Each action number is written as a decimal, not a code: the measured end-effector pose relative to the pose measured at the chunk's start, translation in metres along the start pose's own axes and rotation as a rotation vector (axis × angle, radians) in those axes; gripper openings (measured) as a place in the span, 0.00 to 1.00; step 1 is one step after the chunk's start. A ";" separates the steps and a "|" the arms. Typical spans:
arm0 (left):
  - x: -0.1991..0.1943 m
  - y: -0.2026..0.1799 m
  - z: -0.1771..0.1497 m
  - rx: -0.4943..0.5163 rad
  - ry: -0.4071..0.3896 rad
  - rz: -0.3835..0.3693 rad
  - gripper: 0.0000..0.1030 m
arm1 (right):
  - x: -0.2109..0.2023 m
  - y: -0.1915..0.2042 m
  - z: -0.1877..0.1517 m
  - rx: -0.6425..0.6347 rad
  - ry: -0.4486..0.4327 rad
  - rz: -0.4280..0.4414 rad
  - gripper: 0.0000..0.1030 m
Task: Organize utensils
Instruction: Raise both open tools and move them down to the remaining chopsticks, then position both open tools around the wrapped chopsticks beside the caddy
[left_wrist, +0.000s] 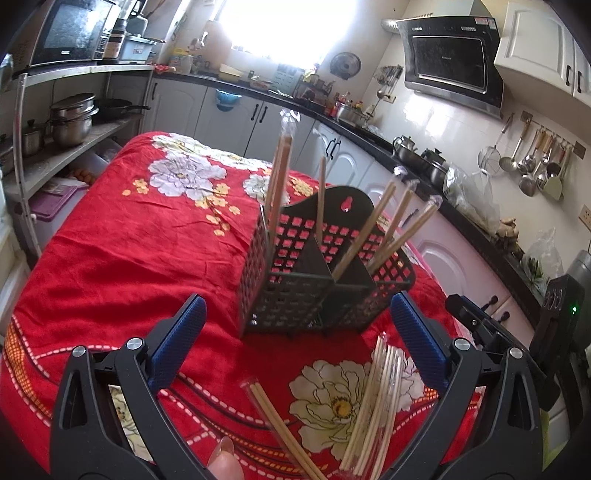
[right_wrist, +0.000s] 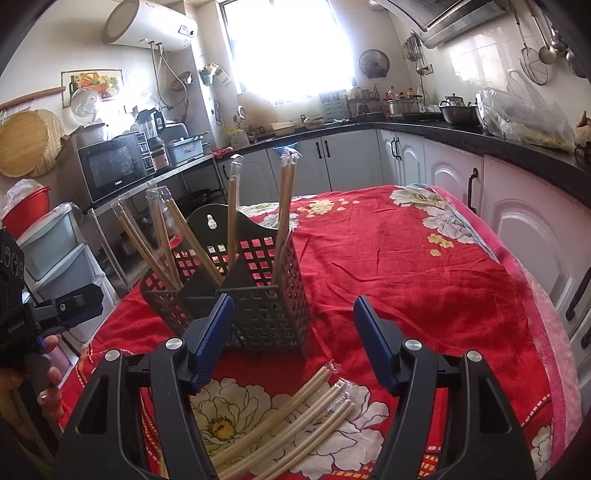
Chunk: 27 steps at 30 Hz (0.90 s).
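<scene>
Sunlight from the kitchen window washed over a table covered by a red floral cloth (right_wrist: 406, 266), with white cabinets and a dark worktop curving around behind it. On the cloth stood a dark perforated utensil caddy (left_wrist: 295, 291), split by dividers into compartments. Several pairs of wrapped chopsticks (right_wrist: 232, 218) already stood upright or leaning in it, some in one end section, others in the middle and far sections, so part of the sorting looked done. Still to be put away were the loose chopsticks (right_wrist: 295, 417) lying flat on the cloth just in front of the caddy, a pale bundle and, in the left wrist view, a darker pair (left_wrist: 284, 428) beside it.

Neither tool held anything. Seen from its own camera, the left gripper (left_wrist: 295, 343) had its blue pads spread wide, framing the caddy's base and the loose sticks. Likewise the right gripper (right_wrist: 293, 343) stood released, its jaws parted above the pale bundle, touching none of it. Judging by this, the next pick was probably from that pile.
</scene>
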<state>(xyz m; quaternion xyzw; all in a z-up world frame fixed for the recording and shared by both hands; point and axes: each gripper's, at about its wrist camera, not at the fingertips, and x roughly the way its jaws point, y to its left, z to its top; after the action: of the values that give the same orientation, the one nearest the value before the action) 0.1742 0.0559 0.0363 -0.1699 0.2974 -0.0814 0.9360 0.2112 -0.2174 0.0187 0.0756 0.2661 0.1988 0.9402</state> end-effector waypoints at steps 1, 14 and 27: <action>0.001 -0.001 -0.002 0.001 0.003 0.000 0.90 | 0.000 -0.001 -0.001 0.001 0.003 -0.002 0.63; 0.015 -0.016 -0.022 0.040 0.071 -0.010 0.89 | 0.000 -0.020 -0.018 0.035 0.061 -0.032 0.63; 0.037 -0.038 -0.039 0.099 0.134 -0.014 0.89 | 0.001 -0.040 -0.032 0.071 0.113 -0.056 0.61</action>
<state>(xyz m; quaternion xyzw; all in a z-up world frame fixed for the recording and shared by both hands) 0.1794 0.0007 0.0007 -0.1196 0.3539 -0.1138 0.9206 0.2079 -0.2523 -0.0186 0.0902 0.3278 0.1668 0.9255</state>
